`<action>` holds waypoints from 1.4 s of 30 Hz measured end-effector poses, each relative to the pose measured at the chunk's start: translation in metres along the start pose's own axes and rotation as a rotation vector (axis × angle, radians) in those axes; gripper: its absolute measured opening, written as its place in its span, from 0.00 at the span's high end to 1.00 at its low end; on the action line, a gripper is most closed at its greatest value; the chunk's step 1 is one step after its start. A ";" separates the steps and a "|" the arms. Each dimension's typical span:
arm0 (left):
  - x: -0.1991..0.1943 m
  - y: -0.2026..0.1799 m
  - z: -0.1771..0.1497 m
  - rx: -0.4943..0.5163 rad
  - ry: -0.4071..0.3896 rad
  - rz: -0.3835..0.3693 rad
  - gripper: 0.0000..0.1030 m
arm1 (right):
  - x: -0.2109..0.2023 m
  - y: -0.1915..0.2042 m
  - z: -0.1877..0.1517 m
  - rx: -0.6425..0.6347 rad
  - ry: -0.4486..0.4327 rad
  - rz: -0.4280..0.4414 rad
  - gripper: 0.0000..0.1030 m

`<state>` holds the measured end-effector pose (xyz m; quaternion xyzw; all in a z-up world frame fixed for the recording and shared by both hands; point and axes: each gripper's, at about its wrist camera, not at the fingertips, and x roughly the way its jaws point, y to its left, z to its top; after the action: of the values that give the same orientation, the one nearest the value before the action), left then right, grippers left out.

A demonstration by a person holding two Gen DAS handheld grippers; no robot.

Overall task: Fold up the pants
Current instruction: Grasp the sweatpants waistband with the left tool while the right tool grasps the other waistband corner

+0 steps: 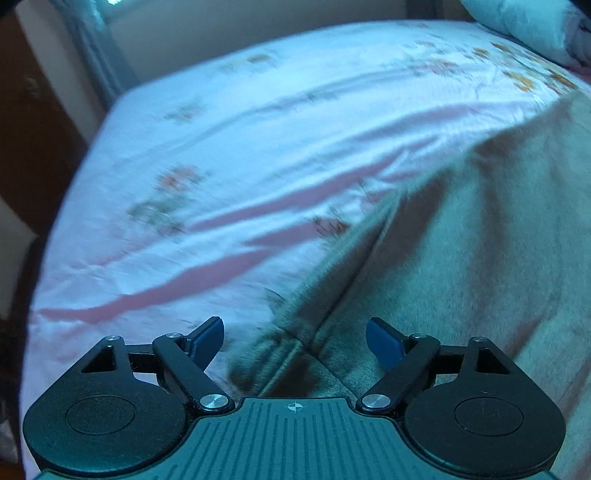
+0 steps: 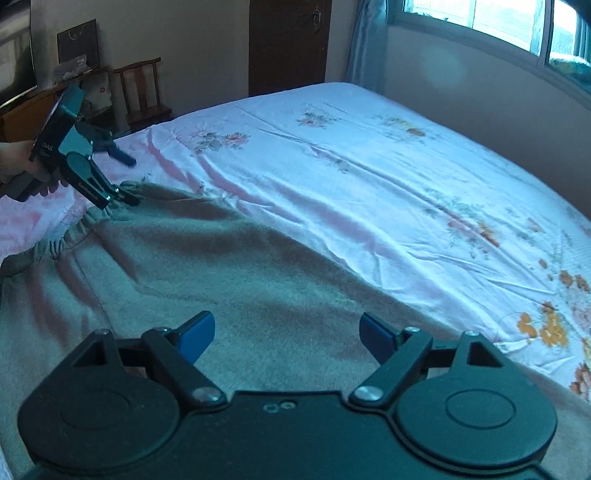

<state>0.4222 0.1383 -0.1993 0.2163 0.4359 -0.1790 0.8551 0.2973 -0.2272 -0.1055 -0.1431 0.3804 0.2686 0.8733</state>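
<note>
The grey pants (image 2: 229,266) lie spread on the bed (image 2: 369,155), along its near edge, with the elastic waistband (image 2: 55,240) toward the foot-end corner where the left tool (image 2: 125,177) works. From the right wrist view the legs seem to run from that waistband toward and under the right tool (image 2: 286,334), so the long axis looks to follow the bed's near edge, left tool at the waist end, right tool over the leg cloth.

The left tool stands wide, both blue pads (image 1: 208,338) apart with nothing clamped. In the right view its lower finger touches or sits just above the waistband corner while the upper finger is raised clear; in its own view a seam and fold of the pants (image 1: 461,258) run straight up between its fingers. It is the nearer one to the waistband, and a grip there looks like the next call.

The right tool is also wide and empty, hovering over the middle of the cloth; whether it touches the fabric I cannot tell.

The bed wears a pale floral sheet (image 1: 258,147), wrinkled, its far half bare. A pillow (image 1: 517,26) sits at the head end. Beyond the bed stand a dark door (image 2: 288,44), a wooden chair (image 2: 142,92), a window (image 2: 498,22) and a blue curtain (image 2: 369,40).
</note>
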 end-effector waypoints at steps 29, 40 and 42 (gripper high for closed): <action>0.036 0.011 -0.003 -0.084 0.014 -0.248 0.67 | 0.069 -0.055 0.029 -0.051 0.079 0.128 0.24; 0.005 -0.002 -0.021 -0.092 -0.091 -0.160 0.82 | 0.115 -0.073 0.044 -0.130 0.203 0.123 0.36; 0.000 -0.001 -0.025 -0.090 -0.109 -0.153 0.82 | 0.127 -0.074 0.043 -0.146 0.262 0.114 0.97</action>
<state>0.4048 0.1505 -0.2133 0.1337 0.4118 -0.2356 0.8701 0.4373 -0.2223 -0.1673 -0.2182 0.4782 0.3237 0.7867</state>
